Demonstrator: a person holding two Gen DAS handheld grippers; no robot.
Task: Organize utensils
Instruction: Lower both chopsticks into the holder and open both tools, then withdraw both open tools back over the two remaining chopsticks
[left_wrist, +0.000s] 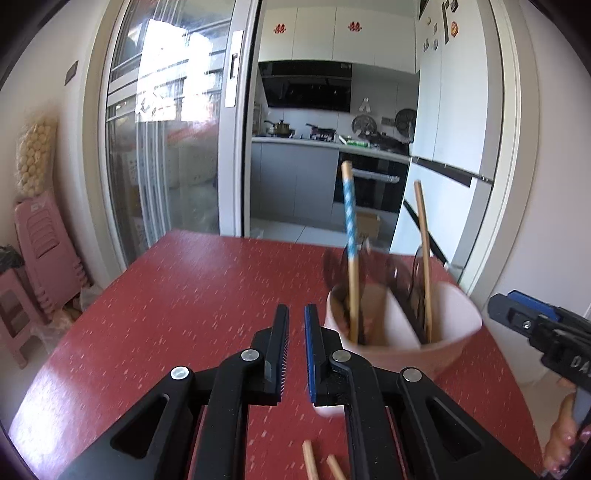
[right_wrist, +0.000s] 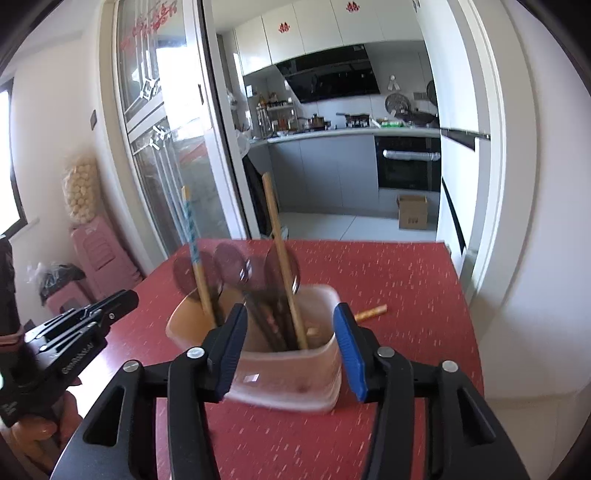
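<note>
The pink cup (right_wrist: 280, 373) looks light and tippy; right gripper (right_wrist: 291, 354) jaws stand apart around it, left gripper (left_wrist: 296, 354) jaws together, empty.

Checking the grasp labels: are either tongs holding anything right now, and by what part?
Nothing is held. The left tongs are shut on nothing; the right tongs stand open, straddling the pink utensil holder without pressing its walls.

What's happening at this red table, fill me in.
A person is sorting utensils with a handheld tool in each hand. A pink holder on the red table already contains chopsticks and dark spoons. The right tool straddles the holder with its jaws open, not pressing it. The left tool is shut and empty. Loose chopsticks lie on the table.
</note>
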